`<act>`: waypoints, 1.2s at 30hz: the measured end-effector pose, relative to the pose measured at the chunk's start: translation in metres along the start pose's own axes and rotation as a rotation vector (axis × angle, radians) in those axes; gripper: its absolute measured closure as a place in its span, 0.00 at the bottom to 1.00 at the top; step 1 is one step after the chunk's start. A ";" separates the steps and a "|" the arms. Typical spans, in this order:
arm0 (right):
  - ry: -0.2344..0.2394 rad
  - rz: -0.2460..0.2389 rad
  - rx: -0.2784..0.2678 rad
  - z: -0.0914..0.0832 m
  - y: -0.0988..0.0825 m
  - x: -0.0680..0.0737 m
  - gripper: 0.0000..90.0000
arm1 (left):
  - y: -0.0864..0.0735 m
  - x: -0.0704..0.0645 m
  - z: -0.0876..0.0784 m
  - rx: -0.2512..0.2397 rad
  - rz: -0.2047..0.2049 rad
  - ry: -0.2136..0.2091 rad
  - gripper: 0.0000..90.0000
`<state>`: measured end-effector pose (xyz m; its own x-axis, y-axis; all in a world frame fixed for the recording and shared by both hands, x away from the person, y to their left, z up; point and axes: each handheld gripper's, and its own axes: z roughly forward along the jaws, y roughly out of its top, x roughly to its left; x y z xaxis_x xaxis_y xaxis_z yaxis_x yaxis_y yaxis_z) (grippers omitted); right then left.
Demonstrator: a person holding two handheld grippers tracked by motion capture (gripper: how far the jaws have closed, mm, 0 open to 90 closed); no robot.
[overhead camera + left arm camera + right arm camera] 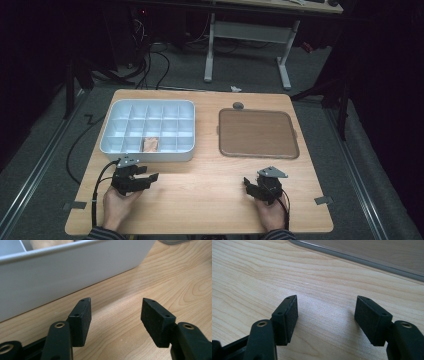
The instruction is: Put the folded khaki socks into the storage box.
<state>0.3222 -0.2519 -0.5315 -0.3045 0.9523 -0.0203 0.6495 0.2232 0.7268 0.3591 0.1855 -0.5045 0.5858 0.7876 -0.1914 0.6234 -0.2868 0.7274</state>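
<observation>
Here the wooden desk carries two big things side by side: a white compartment tray at the left and a flat brown board at the right, with a strip of bare wood between them. In the tray, a small tan piece lies in a cell of the near row, about the middle of that row, its long axis seemingly running away from the person.

The left hand-held gripper rests on the desk just in front of the tray's near wall, so the tan piece lies ahead of it and slightly to the right, over the wall. In the left gripper view that white wall rises close ahead and the tan piece peeks over its rim. The jaws stand released, nothing between them but bare wood.

The right hand-held gripper sits near the desk's front, in front of the board, well apart from the tray; its jaws are likewise spread and empty, and the board's edge crosses the top of its view.

The left hand is plainly nearer the piece. I judge a reach would have to rise over the wall first; open desk lies free on both sides.
</observation>
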 end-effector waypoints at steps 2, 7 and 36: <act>0.000 0.000 0.000 0.000 0.000 0.000 0.40 | -0.001 -0.002 0.002 0.004 0.008 0.006 0.47; 0.000 0.000 0.000 0.000 0.000 0.000 0.40 | -0.004 -0.005 0.005 0.014 0.035 0.030 0.46; 0.000 0.000 0.000 0.000 0.000 0.000 0.40 | -0.017 -0.014 0.025 0.034 0.119 0.121 0.44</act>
<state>0.3221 -0.2519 -0.5315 -0.3049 0.9522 -0.0202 0.6496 0.2234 0.7268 0.3532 0.1655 -0.5310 0.5911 0.8063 -0.0229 0.5717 -0.3987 0.7170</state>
